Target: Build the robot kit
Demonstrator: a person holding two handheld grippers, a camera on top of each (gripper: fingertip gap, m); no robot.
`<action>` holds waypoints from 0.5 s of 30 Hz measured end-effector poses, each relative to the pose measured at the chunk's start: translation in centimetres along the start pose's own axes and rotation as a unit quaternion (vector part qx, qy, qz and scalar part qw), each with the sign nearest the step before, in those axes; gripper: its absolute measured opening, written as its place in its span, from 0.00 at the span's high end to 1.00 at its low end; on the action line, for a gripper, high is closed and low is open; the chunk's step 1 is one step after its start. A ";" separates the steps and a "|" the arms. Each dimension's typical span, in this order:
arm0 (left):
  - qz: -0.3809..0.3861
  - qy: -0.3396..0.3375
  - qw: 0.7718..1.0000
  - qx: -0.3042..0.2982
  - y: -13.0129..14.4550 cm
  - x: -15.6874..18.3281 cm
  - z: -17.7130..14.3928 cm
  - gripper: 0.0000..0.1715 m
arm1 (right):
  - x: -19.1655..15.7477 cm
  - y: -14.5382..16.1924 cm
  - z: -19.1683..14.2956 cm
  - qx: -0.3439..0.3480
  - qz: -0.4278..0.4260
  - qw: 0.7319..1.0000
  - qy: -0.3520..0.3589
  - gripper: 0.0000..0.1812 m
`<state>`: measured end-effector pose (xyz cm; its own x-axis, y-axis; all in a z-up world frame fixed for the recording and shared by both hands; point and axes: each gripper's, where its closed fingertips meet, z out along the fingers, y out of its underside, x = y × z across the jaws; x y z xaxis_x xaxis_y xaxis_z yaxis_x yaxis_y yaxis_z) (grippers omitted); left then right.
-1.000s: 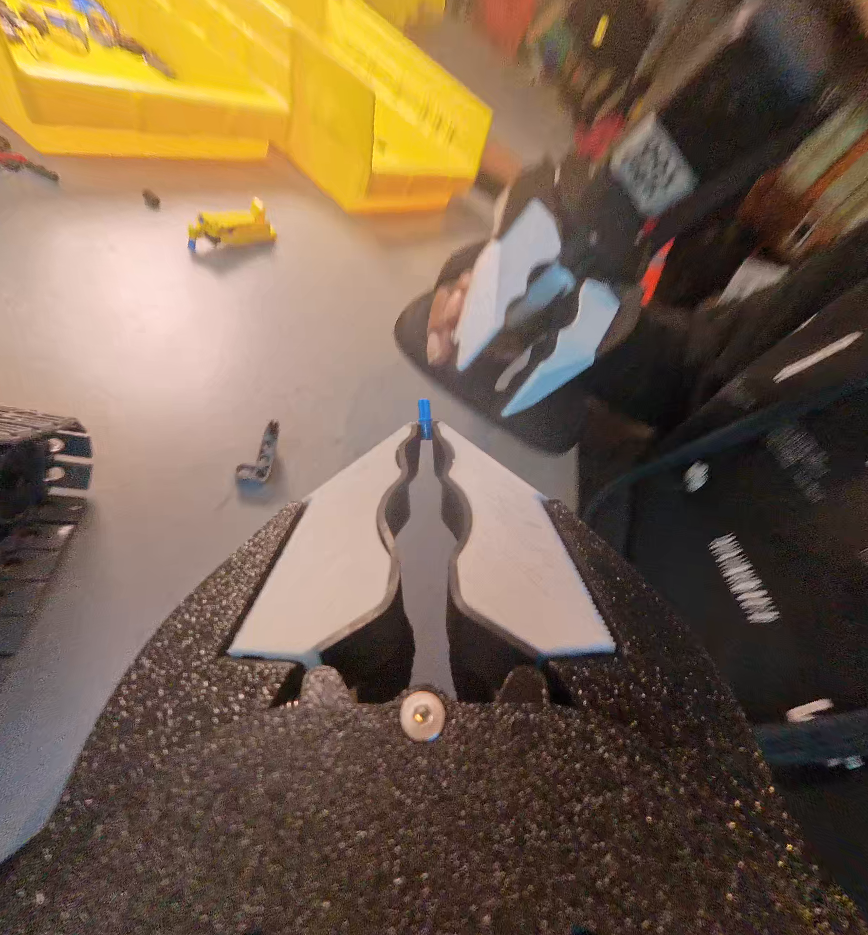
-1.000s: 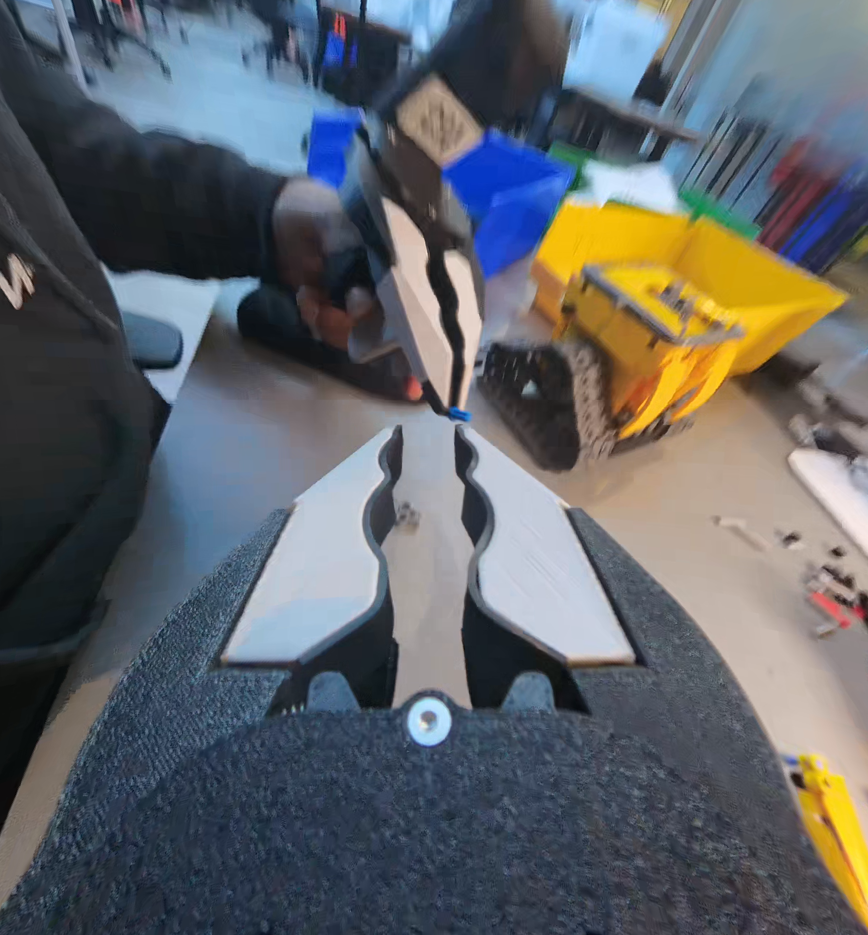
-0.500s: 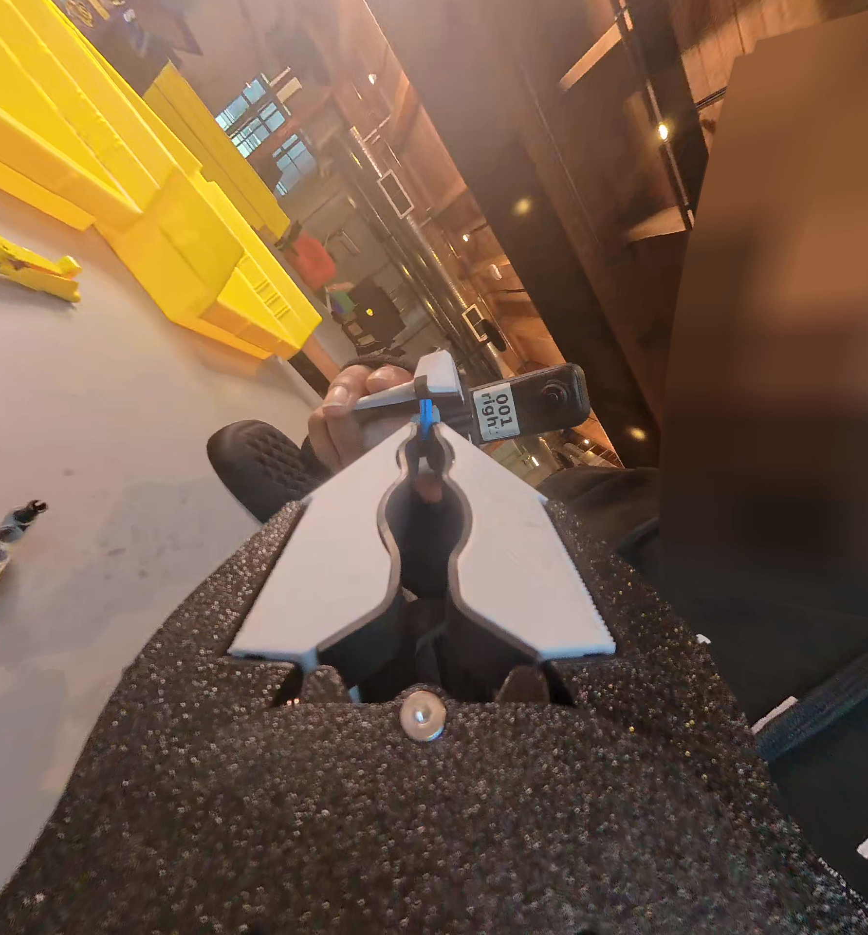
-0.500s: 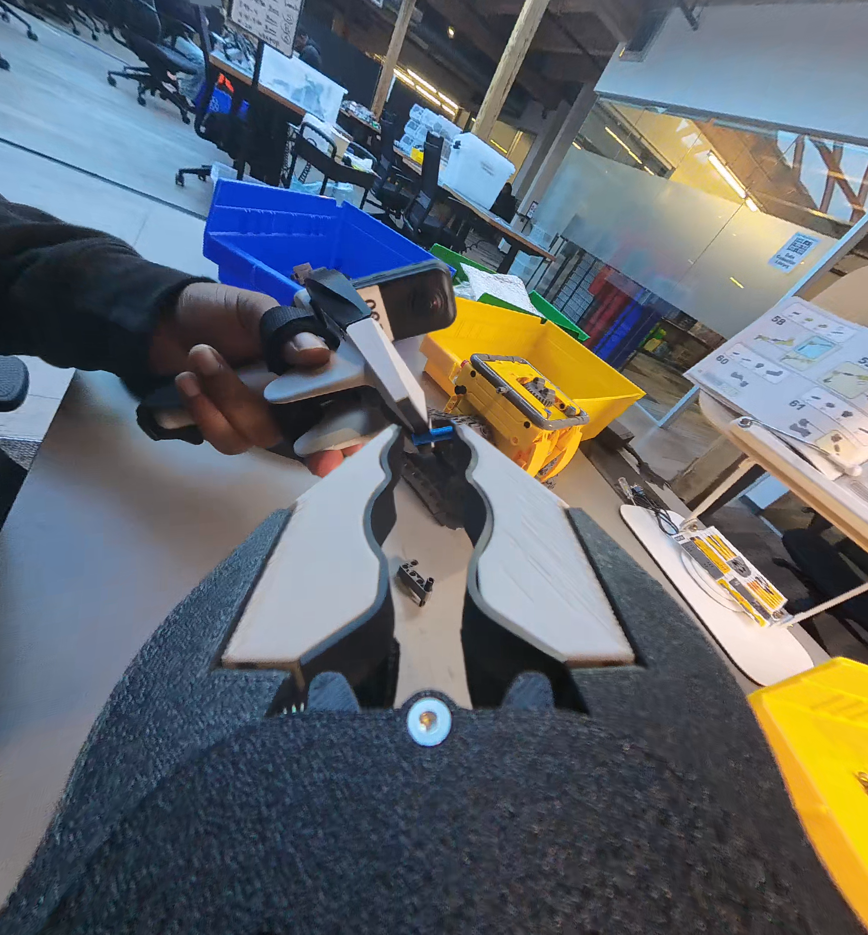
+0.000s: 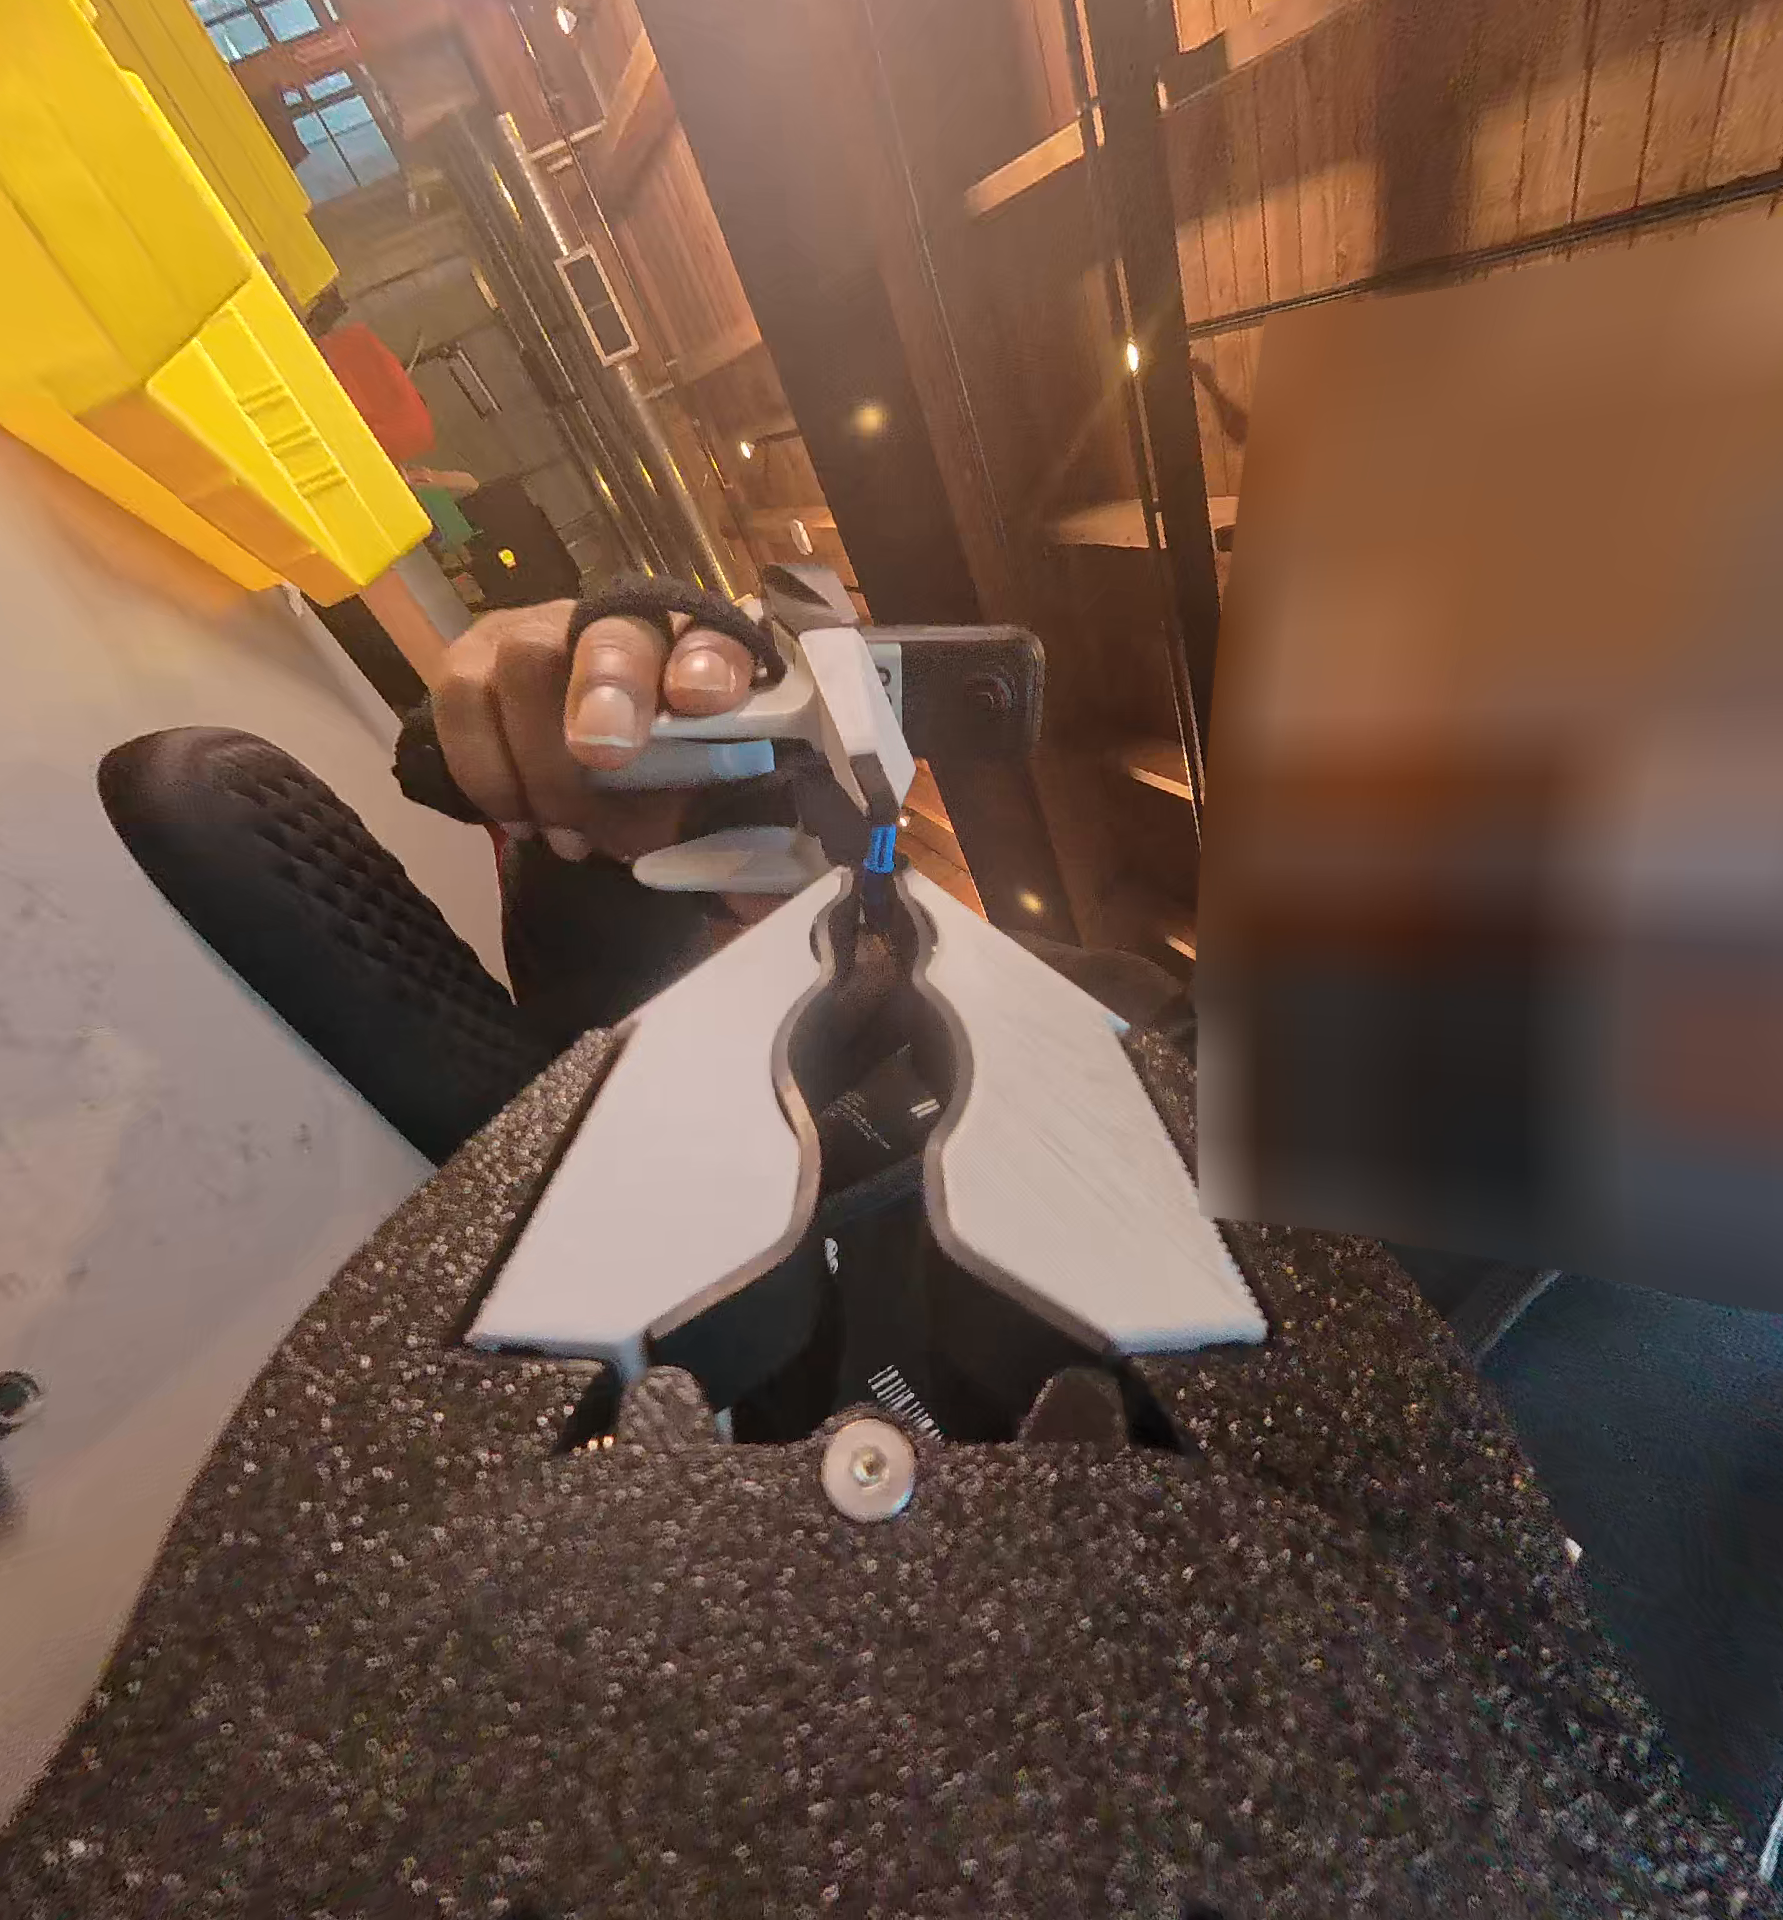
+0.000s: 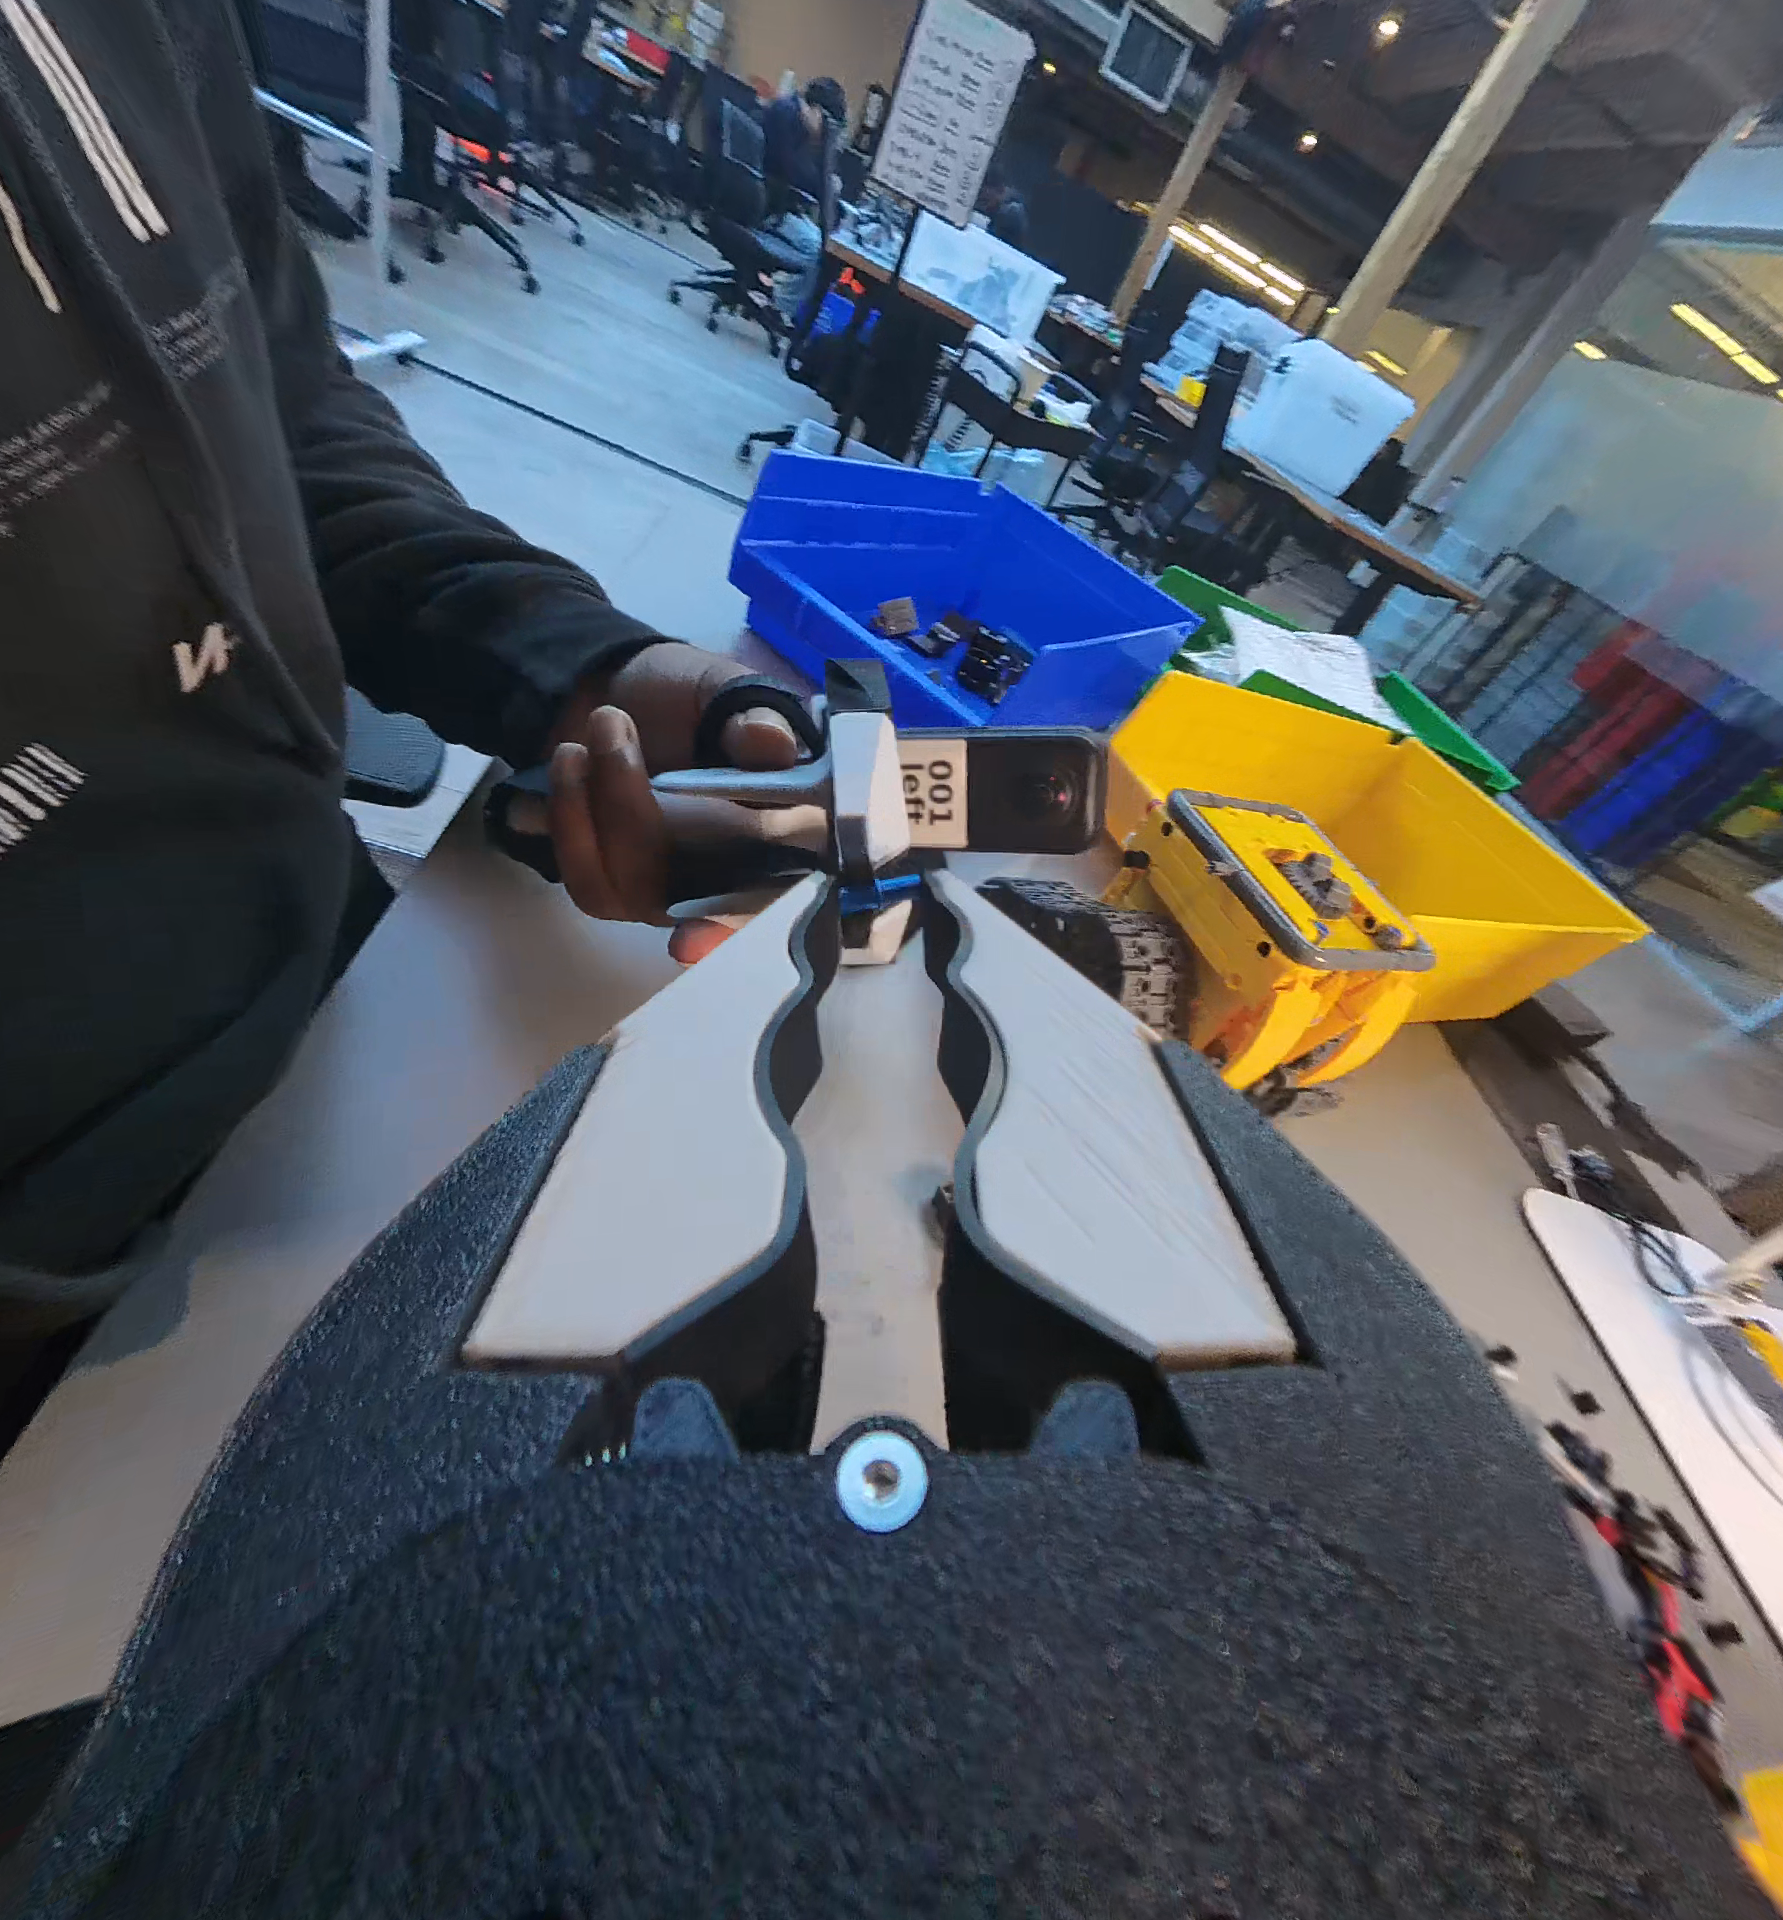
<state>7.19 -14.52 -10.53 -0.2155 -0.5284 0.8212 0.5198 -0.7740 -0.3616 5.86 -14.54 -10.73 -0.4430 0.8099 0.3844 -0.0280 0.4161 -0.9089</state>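
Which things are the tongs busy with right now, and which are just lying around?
Busy:
- left tongs, shut on the small blue plastic pin
- right tongs, open, tips either side of that pin

Lying about:
- yellow tracked toy vehicle
- blue plastic bin
- yellow plastic bin

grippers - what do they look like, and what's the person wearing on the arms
Each gripper has two flat pale grey jaws with wavy, dark-edged inner contours, set in a black speckled foam-like body with a silver screw at the centre. The left gripper and right gripper each carry a black camera with a white label, grey handles and black finger loops. The person wears a black sleeve, part of a top with white printing.
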 end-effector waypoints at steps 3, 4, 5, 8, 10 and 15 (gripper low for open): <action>0.005 -0.001 1.000 -0.008 0.2 0.0 0.1 0.97 | -0.6 -0.1 -0.2 0.004 0.029 0.998 -0.055 0.91; 0.006 -0.003 1.000 -0.003 0.0 0.0 -0.1 0.97 | -0.8 -0.2 -0.3 0.006 0.039 0.997 -0.071 0.91; 0.006 -0.004 1.000 0.002 -0.3 0.1 -0.2 0.97 | -0.8 -0.3 -0.3 0.007 0.045 0.996 -0.082 0.91; 0.028 -0.026 0.999 -0.026 0.4 -0.1 -0.2 0.98 | -0.7 -0.4 -0.3 0.005 0.046 0.995 -0.092 0.91; 0.031 -0.020 0.999 -0.027 0.3 0.3 -0.1 0.98 | -0.8 -0.6 -0.2 0.009 0.049 0.994 -0.100 0.91; 0.026 -0.009 0.999 -0.021 0.2 0.4 -0.1 0.95 | -1.1 -0.3 -0.2 0.008 0.059 0.992 -0.112 0.91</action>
<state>7.11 -14.98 -10.33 -0.1733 -0.5618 0.8089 0.4940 -0.7601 -0.4220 6.50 -15.49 -10.81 -0.6327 0.7390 0.2313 0.0230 0.3166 -0.9483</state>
